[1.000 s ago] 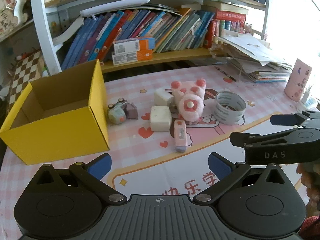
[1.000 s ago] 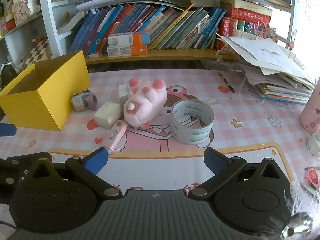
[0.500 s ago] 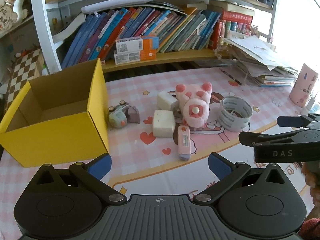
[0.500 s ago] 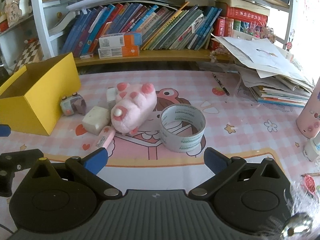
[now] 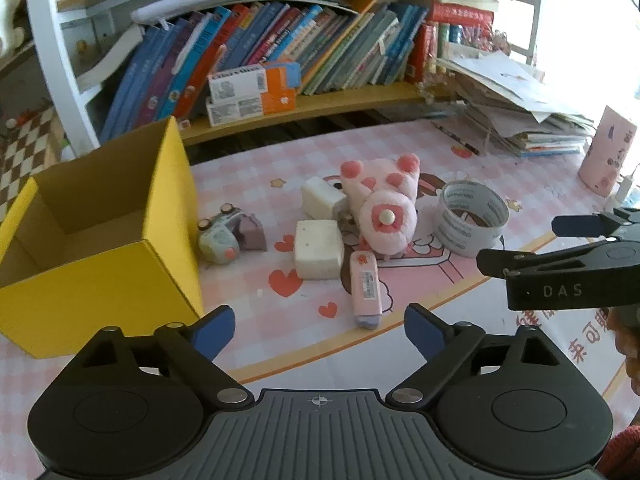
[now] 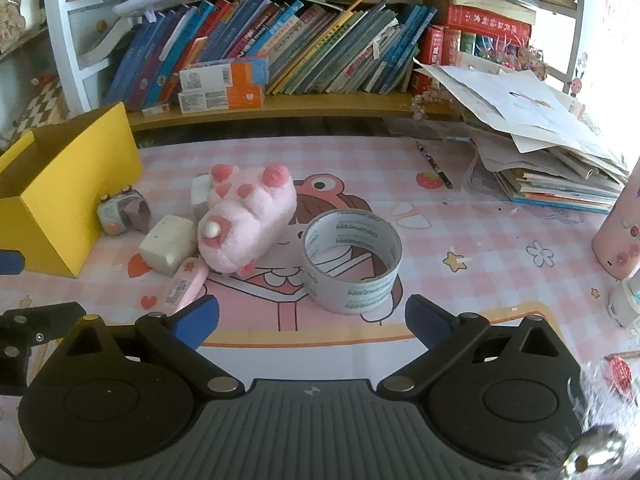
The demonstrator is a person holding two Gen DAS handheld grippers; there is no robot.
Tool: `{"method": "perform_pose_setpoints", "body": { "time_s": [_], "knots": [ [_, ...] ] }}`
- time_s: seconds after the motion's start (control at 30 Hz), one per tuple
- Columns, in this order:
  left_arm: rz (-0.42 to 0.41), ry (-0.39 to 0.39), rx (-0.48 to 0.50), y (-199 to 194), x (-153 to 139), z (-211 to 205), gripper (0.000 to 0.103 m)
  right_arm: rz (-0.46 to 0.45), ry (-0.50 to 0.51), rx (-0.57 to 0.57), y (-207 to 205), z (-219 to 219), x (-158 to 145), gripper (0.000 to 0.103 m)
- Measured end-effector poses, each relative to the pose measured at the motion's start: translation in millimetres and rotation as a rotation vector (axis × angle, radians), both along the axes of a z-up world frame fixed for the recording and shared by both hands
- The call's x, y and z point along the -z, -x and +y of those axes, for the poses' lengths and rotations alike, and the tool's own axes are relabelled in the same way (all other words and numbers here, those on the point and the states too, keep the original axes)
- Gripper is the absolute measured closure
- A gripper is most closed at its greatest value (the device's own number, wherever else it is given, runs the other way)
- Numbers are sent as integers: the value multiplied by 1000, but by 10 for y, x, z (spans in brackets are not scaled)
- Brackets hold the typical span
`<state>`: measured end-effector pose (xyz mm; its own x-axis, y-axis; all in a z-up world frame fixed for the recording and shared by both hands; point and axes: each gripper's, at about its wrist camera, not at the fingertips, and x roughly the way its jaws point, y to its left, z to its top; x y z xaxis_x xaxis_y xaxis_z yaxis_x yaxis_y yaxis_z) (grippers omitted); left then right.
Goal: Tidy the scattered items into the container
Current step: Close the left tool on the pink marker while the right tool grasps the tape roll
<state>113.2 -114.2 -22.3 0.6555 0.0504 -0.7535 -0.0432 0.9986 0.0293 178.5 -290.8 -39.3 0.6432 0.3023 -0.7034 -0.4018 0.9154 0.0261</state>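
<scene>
Both grippers closer to clutter; left gripper [image 5: 319, 327] spread before pink eraser [image 5: 364, 287], right gripper [image 6: 312, 322] spread before tape roll [image 6: 352, 260].

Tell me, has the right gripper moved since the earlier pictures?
Yes. The right gripper has moved forward toward the tape roll, which lies closer to its fingertips now.

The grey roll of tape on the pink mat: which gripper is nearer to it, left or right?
Right, I judge. The right gripper hangs open directly before the grey roll of tape. The left gripper, also open, faces the pink eraser, with the roll farther to its right.
</scene>
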Motion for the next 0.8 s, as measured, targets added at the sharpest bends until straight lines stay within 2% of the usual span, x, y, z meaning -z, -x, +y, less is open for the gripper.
{"method": "perform_pose_setpoints", "body": {
  "time_s": [0.2,0.33,0.4,0.67,0.8],
  "knots": [
    [28,7,61,-162,130,-90,32,21,20,18,-115,-8,86,5],
    [39,3,76,-274,218,-129,37,19,35,26,-211,2,151,6],
    [44,-2,72,-333,260,-138,43,19,42,31,-272,10,192,6],
    [76,23,80,-594,458,-172,53,24,55,42,-479,31,348,6],
    [106,44,75,-687,564,-160,54,23,56,51,-570,31,411,6]
  ]
}}
